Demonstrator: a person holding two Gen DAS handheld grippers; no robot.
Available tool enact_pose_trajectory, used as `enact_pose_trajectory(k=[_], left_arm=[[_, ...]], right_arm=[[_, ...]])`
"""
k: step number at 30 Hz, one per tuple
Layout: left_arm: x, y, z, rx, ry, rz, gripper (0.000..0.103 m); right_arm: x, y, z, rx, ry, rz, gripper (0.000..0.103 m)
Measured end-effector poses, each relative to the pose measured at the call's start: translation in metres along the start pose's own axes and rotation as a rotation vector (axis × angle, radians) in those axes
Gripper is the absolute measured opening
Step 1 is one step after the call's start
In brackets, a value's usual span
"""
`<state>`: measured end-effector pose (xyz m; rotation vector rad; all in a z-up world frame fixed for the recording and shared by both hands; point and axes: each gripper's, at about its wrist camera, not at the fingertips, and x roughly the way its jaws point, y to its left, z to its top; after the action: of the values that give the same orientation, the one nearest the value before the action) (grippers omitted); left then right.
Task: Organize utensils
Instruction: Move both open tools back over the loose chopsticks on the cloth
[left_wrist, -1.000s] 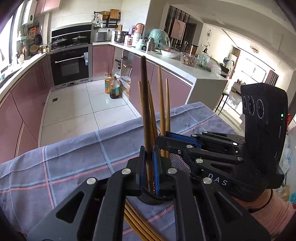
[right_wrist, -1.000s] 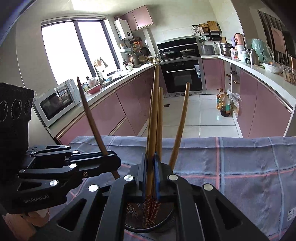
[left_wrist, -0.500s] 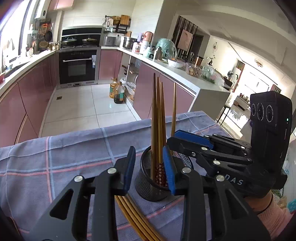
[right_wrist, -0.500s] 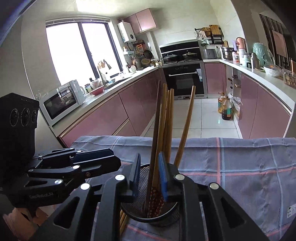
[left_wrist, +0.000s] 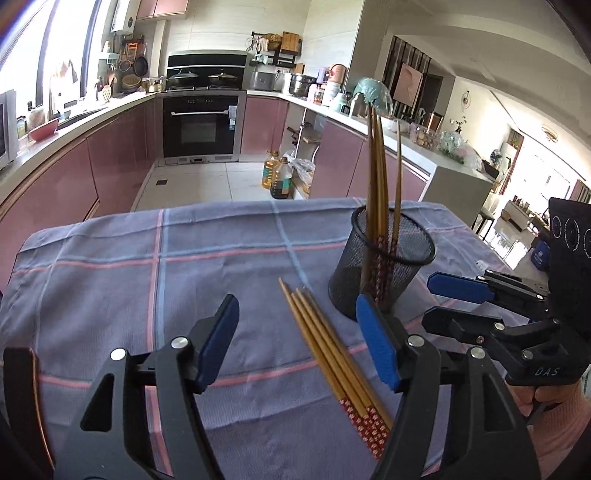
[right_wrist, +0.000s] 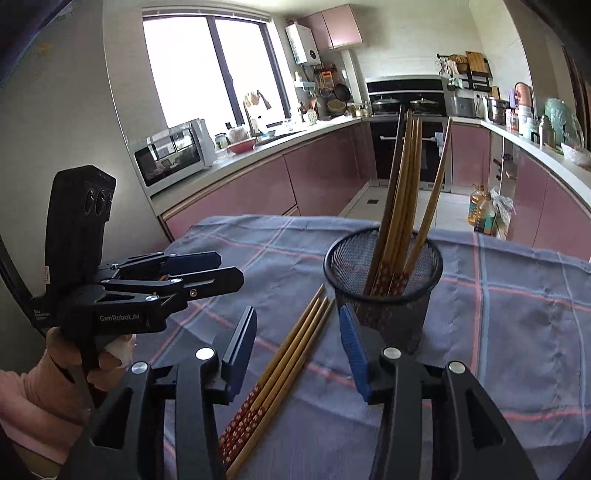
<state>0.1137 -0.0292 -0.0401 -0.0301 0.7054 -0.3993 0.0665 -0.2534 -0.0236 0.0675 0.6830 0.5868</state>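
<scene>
Both jaws stand wide apart and hold nothing: left gripper (left_wrist: 299, 343) and right gripper (right_wrist: 297, 349) each frame the loose chopsticks (left_wrist: 334, 363) on the checked cloth (left_wrist: 129, 266), probably the next pick; at two o'clock the mesh holder (left_wrist: 388, 269) keeps others upright
</scene>
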Motion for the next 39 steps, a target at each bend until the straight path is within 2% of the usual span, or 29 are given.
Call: enact_pose_trajectory(k=[8,15,25,39], left_arm=[[0.021,0.001,-0.041,-0.002,0.103,0.051,0.066],[0.037,-0.009,-0.051,0.011,0.163,0.04,0.066],[0.051,-0.021,-0.054,0.037,0.201,0.056,0.066],[0.051,-0.023,-0.057,0.047,0.2,0.096,0.064]], right_arm=[[0.025,-0.003,-0.033,0.063,0.101,-0.032,0.05],[0.027,-0.002,-0.041,0.076,0.114,-0.051,0.051],[0.028,-0.002,-0.044,0.078,0.119,-0.048,0.052],[0.031,0.001,-0.043,0.056,0.129,-0.049,0.052]])
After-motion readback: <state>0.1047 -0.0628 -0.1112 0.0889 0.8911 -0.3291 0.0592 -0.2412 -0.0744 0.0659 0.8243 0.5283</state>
